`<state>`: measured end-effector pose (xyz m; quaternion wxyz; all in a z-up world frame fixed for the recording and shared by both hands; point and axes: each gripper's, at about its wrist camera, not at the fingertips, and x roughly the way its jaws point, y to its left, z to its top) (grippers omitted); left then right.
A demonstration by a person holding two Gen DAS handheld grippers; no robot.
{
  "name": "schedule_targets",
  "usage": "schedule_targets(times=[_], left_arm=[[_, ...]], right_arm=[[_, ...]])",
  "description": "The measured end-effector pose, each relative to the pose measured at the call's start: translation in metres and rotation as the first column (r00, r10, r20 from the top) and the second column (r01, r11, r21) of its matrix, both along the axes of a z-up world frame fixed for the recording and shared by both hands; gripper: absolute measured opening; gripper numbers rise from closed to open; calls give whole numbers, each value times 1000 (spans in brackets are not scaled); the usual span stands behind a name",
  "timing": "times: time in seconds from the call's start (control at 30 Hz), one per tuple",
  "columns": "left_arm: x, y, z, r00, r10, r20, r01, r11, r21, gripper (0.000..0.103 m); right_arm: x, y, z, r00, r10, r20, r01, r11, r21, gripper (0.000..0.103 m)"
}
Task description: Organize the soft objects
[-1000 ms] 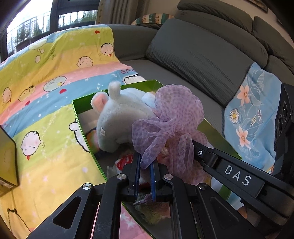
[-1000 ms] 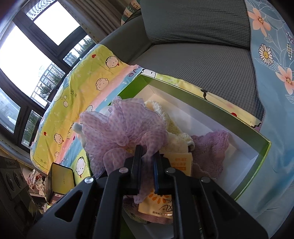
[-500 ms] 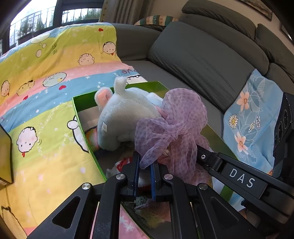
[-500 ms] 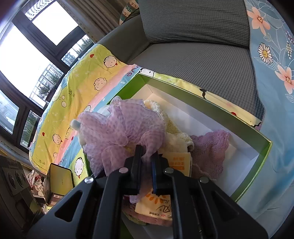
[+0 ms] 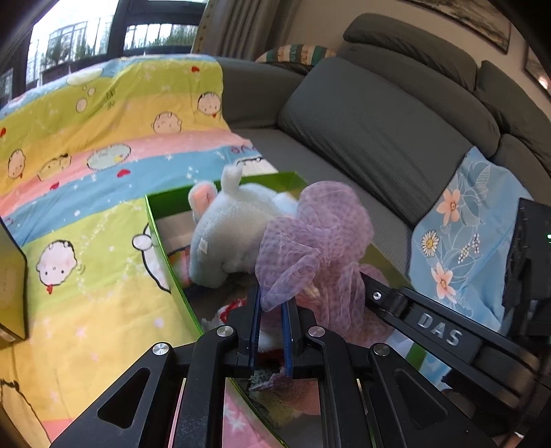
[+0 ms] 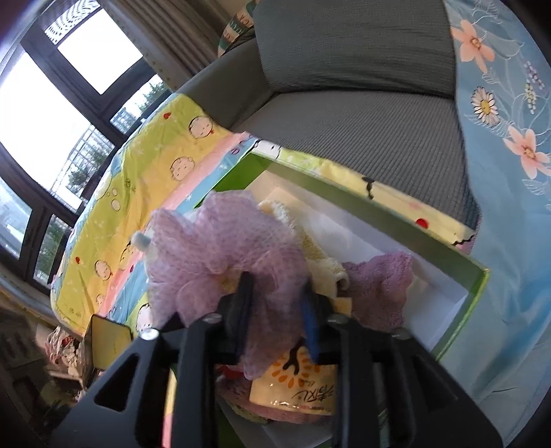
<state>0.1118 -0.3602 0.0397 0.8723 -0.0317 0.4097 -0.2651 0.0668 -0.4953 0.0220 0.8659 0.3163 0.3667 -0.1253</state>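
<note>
While left jaws pinch the mesh pouf (image 5: pixel 311 241), right jaws just opened, pouf hiding toys

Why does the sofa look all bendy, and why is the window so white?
Left wrist view: the fisheye lens curves the grey sofa, and the corners go dark. Right wrist view: daylight washes the window out to plain white, the box rim looks smeared, and the purple mesh fabric close to the lens is soft.

A grey sofa (image 5: pixel 389 113) with thick back cushions fills the room's right side; daylight comes through dark-framed windows (image 6: pixel 44 113) (trees outside), beside a beige curtain (image 5: pixel 237 27)
</note>
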Motion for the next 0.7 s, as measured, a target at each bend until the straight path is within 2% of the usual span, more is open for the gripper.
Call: schedule_targets(times=[0.1,0.23,0.33,0.37,0.47,0.5,0.57,0.63,0.7], left_arm=[[-5,2,8,1000,-8,16,8,1000,-8,8],[-13,5,21,998,-3,64,3,1000,5,8],[-18,11,32,997,-9,76,10,1000,-17,8],[-20,12,33,997,-11,75,12,1000,-19,14],[-29,14,40,997,-45,63,47,999,-28,50],[-33,16,45,996,-41,82,44,998,-37,55],[-40,21,54,992,-26,120,31,999,-42,57],[-43,26,61,991,-11,137,17,999,-45,65],[-47,32,69,987,4,159,6,998,-58,79]], right_arm=[[-1,-2,-1,1000,-18,-19,17,1000,-24,35],[-5,-4,2,1000,-28,-6,28,999,-20,36],[-9,-4,8,999,-37,10,37,999,-29,38],[-11,-4,10,999,-40,16,40,999,-31,39],[-16,-3,14,998,-53,18,54,998,-42,42],[-17,-2,16,998,-58,20,59,997,-47,42],[-21,-1,21,997,-63,35,65,997,-53,45],[-27,1,27,996,-62,64,65,997,-49,52],[-32,2,34,994,-61,92,66,996,-53,60]])
